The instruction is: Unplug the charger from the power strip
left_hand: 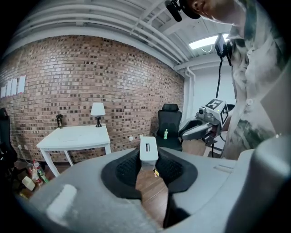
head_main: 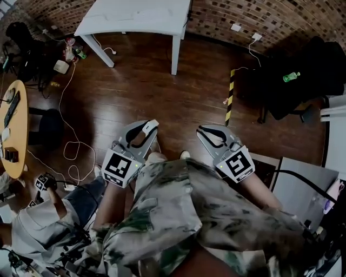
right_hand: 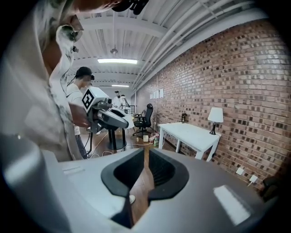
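1. Your left hand-held gripper (left_hand: 148,160) is clamped on the charger (left_hand: 148,150). The charger is a small white block held upright between the black pads (left_hand: 125,170), with its slotted face toward the camera.
2. Your right hand-held gripper (right_hand: 146,154) has its jaws drawn together to a thin slit. Only the floor shows through it.
3. In the head view you hold both out in front of your waist, the left one (head_main: 145,130) and the right one (head_main: 209,132) side by side but apart. Both are above the dark wood floor (head_main: 162,92).
4. Seen from the left gripper view, the right one hangs just to the right, with its marker cube (left_hand: 218,107) on top.
5. Far ahead, a white desk (head_main: 135,16) stands against the brick wall (head_main: 270,16). A lamp (left_hand: 97,111) sits at its far edge.
6. On the wall to the right of the desk is a socket (head_main: 257,37) with a white lead hanging from it.
7. A yellow-and-black tape strip (head_main: 230,94) lies on the floor, far right of your right hand-held gripper.
8. Further right is a black chair (head_main: 303,81) with a green bottle (head_main: 291,77) on its seat.
9. At the far left edge is a round wooden desk (head_main: 16,135). A white cable (head_main: 67,135) loops across the floor beside it.
10. Near left, another person (head_main: 38,227) in a grey top holds a gripper with a marker cube (head_main: 42,182).
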The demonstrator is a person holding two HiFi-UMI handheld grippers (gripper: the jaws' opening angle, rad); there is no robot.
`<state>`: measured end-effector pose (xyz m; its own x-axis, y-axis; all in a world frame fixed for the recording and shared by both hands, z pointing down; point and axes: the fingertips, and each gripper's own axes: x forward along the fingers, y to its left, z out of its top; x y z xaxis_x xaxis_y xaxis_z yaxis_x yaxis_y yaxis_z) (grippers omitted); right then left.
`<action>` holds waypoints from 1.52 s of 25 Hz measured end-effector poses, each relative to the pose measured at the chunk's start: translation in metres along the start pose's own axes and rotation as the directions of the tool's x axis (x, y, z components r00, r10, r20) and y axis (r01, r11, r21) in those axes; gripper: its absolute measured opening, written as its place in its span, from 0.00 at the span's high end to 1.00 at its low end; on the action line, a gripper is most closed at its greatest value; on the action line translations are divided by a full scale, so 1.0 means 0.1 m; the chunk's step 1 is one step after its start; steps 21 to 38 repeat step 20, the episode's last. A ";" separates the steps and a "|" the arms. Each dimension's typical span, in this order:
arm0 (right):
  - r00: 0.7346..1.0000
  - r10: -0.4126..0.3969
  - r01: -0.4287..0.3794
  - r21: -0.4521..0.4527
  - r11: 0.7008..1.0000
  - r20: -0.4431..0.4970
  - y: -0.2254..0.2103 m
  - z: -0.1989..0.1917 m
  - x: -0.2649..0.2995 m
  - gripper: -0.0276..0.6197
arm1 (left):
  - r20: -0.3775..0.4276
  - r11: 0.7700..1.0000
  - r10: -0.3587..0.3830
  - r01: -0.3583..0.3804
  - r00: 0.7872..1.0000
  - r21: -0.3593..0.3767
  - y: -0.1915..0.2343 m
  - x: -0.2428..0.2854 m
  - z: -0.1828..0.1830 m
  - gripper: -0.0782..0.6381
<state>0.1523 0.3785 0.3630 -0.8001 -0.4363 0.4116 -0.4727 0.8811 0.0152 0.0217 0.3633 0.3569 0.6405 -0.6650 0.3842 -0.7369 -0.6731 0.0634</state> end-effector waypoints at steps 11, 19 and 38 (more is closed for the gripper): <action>1.000 -0.005 0.005 -0.038 0.999 0.005 0.13 -0.22 -0.55 0.91 | -0.016 0.999 -0.024 0.025 1.000 0.043 -0.69 0.08 0.01 0.74; 1.000 -0.010 0.010 -0.038 0.999 -0.001 0.16 -0.25 -0.69 0.91 | -0.015 0.997 -0.037 0.037 0.999 0.062 -0.86 0.10 0.03 0.74; 1.000 -0.010 0.010 -0.036 0.999 -0.003 0.16 -0.26 -0.70 0.91 | -0.017 0.997 -0.037 0.038 0.999 0.062 -0.87 0.10 0.02 0.74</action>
